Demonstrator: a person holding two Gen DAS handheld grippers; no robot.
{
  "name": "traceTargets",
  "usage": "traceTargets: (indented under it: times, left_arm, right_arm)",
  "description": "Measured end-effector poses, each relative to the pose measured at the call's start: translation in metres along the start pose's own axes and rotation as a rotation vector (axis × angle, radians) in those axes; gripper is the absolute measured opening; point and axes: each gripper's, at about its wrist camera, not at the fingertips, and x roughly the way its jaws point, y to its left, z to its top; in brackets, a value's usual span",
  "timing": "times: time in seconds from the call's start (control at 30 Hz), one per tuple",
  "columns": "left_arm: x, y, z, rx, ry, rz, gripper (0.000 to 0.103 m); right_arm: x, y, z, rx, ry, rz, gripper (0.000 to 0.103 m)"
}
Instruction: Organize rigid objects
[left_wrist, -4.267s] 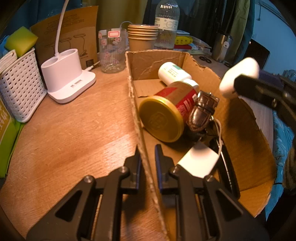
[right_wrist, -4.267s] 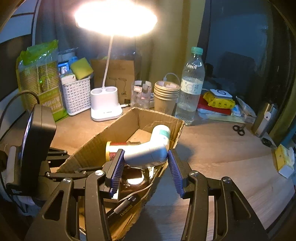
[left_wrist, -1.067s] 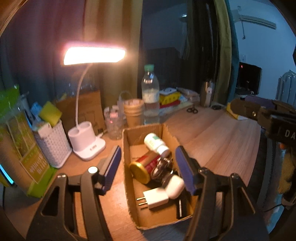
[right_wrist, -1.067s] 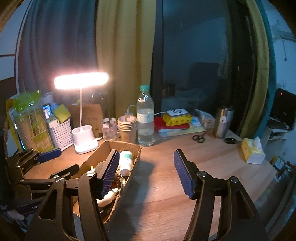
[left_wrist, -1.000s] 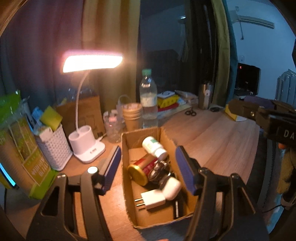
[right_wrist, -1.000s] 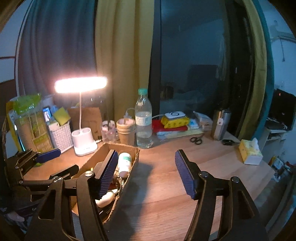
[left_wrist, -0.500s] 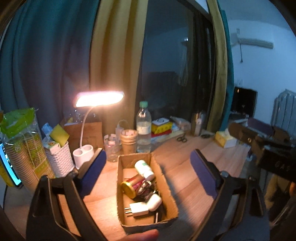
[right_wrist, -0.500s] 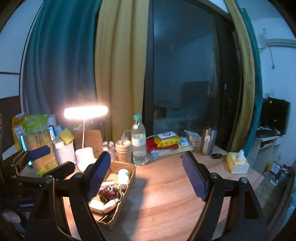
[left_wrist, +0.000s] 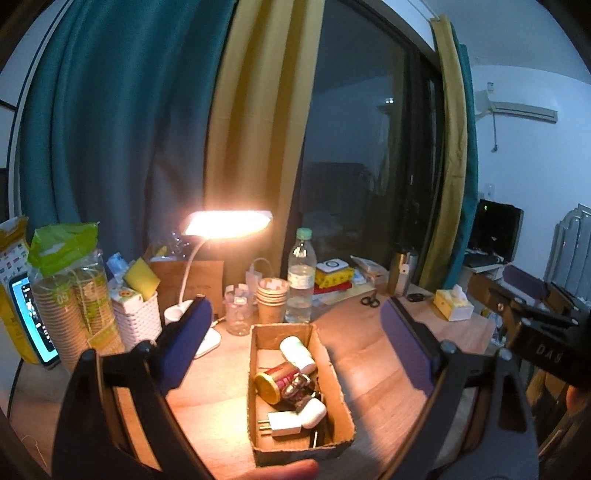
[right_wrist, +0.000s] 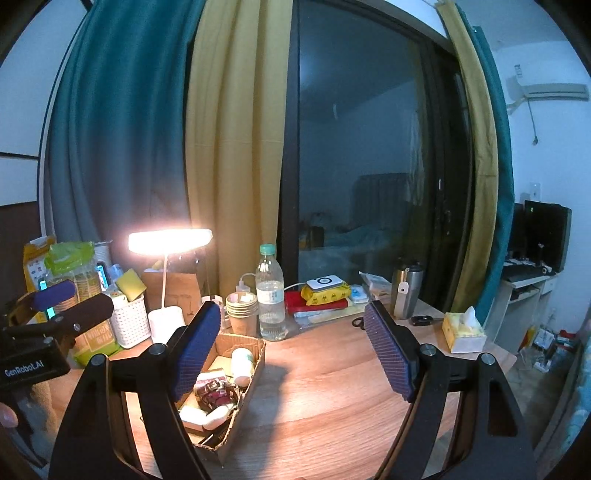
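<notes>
An open cardboard box (left_wrist: 340, 391) (right_wrist: 255, 365) sits on the wooden desk. Inside lie a white pill bottle (left_wrist: 297, 352) (right_wrist: 242, 363), a red can with a gold lid (left_wrist: 273, 380), a brown watch strap (left_wrist: 299, 387), a white earbud case (left_wrist: 314, 408) and a white plug adapter (left_wrist: 284, 424). My left gripper (left_wrist: 295, 343) hangs above and back from the box, open and empty. My right gripper (right_wrist: 291, 349) is raised over the desk to the right of the box, open and empty too. The left gripper (right_wrist: 62, 302) also shows at the left of the right wrist view.
A lit desk lamp (left_wrist: 229, 223), a white basket (left_wrist: 136, 323), paper cups (left_wrist: 272, 301), a glass (left_wrist: 238, 314) and a water bottle (left_wrist: 302, 275) stand behind the box. Scissors (left_wrist: 369, 301), a steel tumbler (right_wrist: 406, 293) and a tissue box (right_wrist: 463, 332) are at the right. Fingers (left_wrist: 284, 470) show at the bottom.
Both grippers have pulled up and back from the box and spread wider. The white earbud case, held by the right gripper earlier, now lies in the box.
</notes>
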Motion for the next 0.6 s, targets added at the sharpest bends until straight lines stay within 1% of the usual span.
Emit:
traceTargets:
  times: [0.6]
  left_arm:
    - [0.0025, 0.0024, -0.0006, -0.001, 0.005, 0.013, 0.093]
  right_arm:
    - [0.0019, -0.0001, -0.0011, 0.0, 0.007, -0.001, 0.083]
